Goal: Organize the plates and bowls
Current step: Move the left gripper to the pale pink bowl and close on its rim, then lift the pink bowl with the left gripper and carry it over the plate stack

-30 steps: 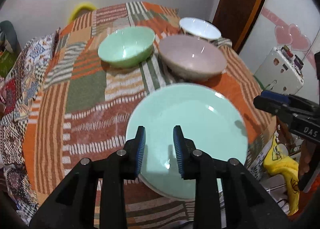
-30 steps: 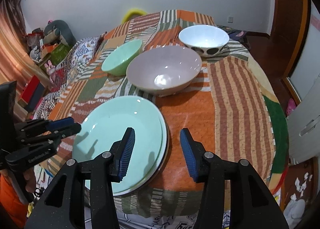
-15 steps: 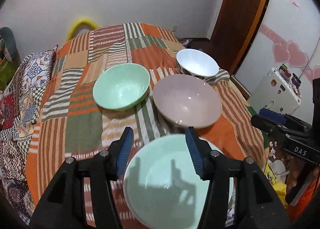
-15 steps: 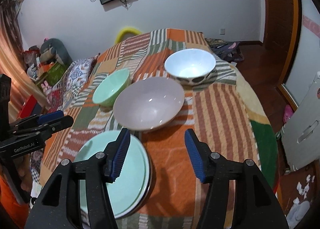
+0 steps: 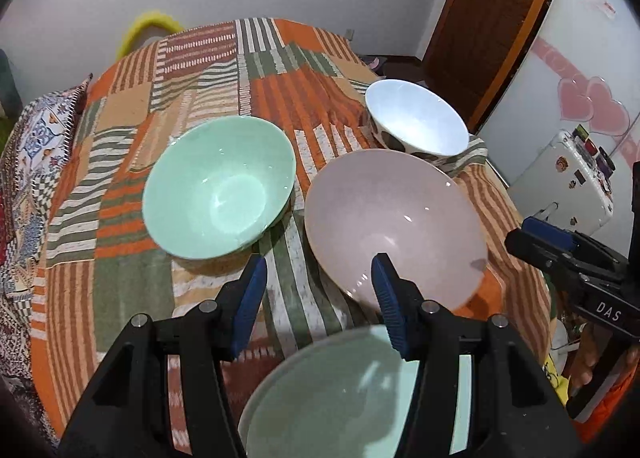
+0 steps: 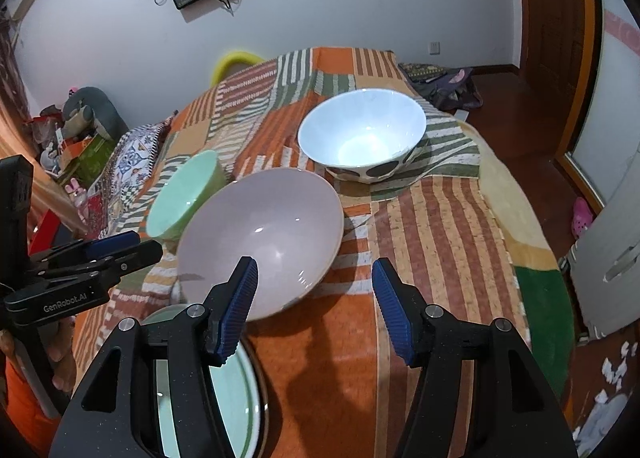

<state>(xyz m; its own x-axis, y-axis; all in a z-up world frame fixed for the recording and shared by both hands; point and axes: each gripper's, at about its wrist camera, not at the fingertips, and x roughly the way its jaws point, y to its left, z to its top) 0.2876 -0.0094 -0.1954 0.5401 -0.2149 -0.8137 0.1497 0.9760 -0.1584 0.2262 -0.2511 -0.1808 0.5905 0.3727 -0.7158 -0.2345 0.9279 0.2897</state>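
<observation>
Both my tools have just been spreading. The left tool [image 5: 318, 290] and the right tool [image 6: 314, 290] now gape over the patchwork-covered worktop [image 6: 440, 218] with nothing between the pads. The green plates [image 5: 352, 398] sit stacked at its near edge. The pink bowl [image 5: 394, 226] stands just behind, the green bowl [image 5: 218, 186] left of it, and the white bowl [image 5: 416, 124] towards the far right edge.

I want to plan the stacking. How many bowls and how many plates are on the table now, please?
Bowls: 3 – green bowl, pink bowl, white bowl
Plates: at least 2 – green plates, stacked; the lower one shows only its rim
Total: at least 5
</observation>
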